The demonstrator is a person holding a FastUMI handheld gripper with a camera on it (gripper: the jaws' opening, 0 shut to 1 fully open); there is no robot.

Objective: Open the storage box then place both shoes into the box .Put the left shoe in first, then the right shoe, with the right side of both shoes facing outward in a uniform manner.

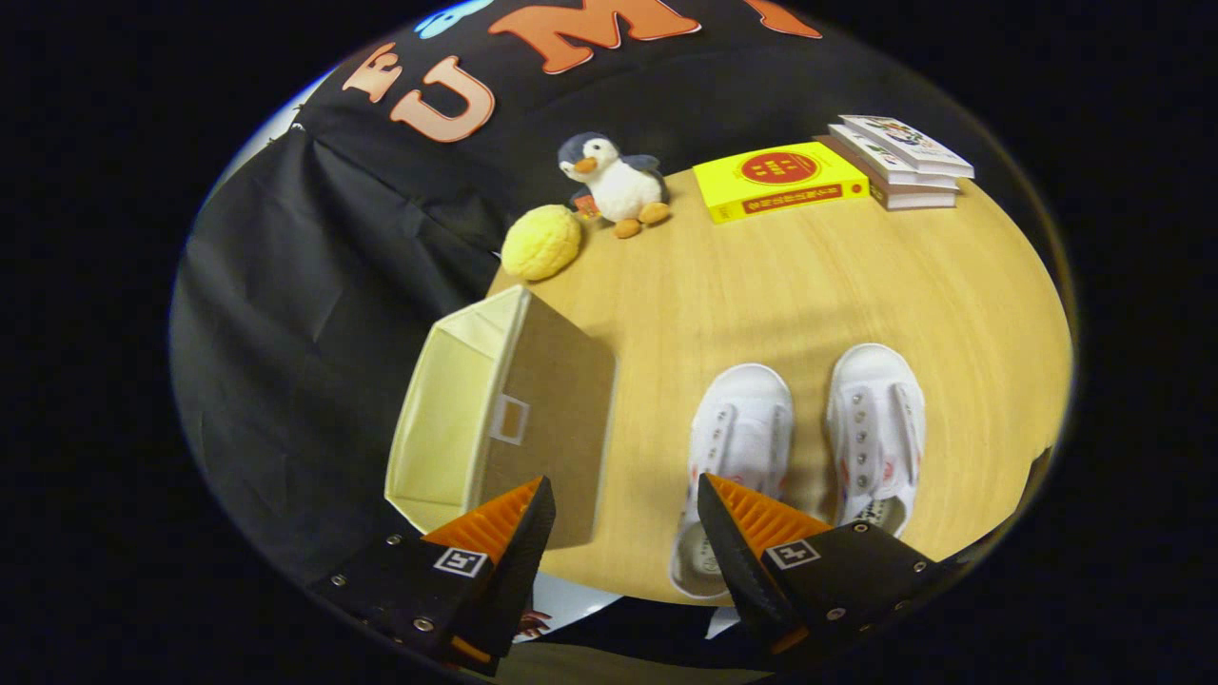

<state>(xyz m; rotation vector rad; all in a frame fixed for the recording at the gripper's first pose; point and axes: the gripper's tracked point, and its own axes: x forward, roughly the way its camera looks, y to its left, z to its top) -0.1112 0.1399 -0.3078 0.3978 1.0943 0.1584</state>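
A pale wood-grain bench [809, 285] with a rounded far edge stands against a wall of creased black cloth [285, 333], which drapes down past the bench's left side. Light falls evenly on the top, with a soft shadow band across the middle.

Along the back edge sit a round yellow plush ball [540, 243], a small penguin toy [614, 183], a yellow book [780, 179] lying flat, and a short stack of books [899, 160] next to it.

At the bench's near left corner lies the storage box [504, 409], a fabric box tipped on its side so its cream-lined opening faces left, away from the shoes; a brown wall with a small label window faces up.

To its right, well apart from it, two white slip-on shoes stand side by side, toes pointing away: the left shoe [737, 447] and the right shoe [875, 428].

The gripper [623, 528] hovers above the near edge, jaws spread wide and holding nothing. One finger overlaps the box's near corner in view, the other overlaps the left shoe's heel.
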